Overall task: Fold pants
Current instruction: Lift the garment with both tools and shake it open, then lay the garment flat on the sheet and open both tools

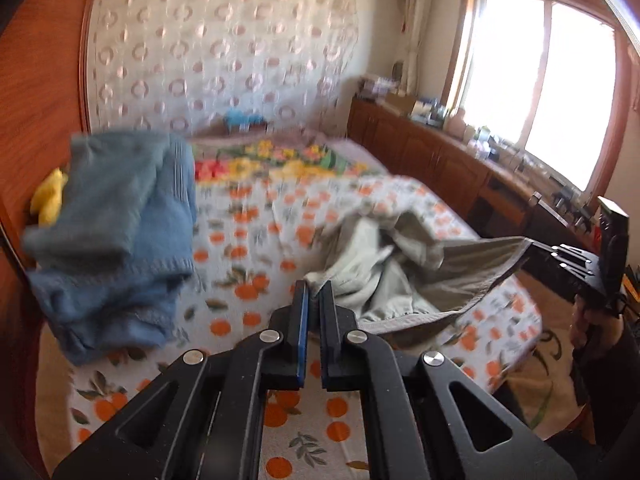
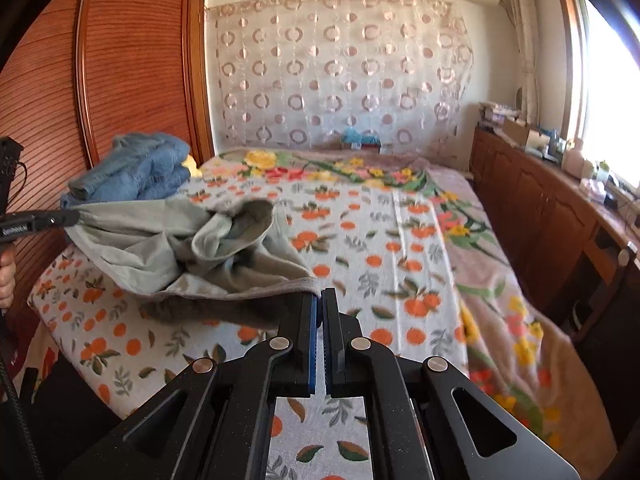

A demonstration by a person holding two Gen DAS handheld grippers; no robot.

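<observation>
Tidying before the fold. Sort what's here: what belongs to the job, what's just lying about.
Job:
- grey-green pants
- left tool, shut on the pants
- right tool, shut on the pants
- bed

Lying about:
- folded jeans
- yellow item by the jeans
- clutter on the cabinet

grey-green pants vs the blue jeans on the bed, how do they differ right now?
The grey-green pants are crumpled and stretched between the left gripper and right gripper, both shut on their edge. The blue jeans lie folded in a stack, untouched.

The pants hang partly lifted near the front of the bed. The jeans rest farther back beside the wooden wardrobe.

The pants look thin and pale, the jeans thicker denim.

Both are on the orange-print bed.
</observation>
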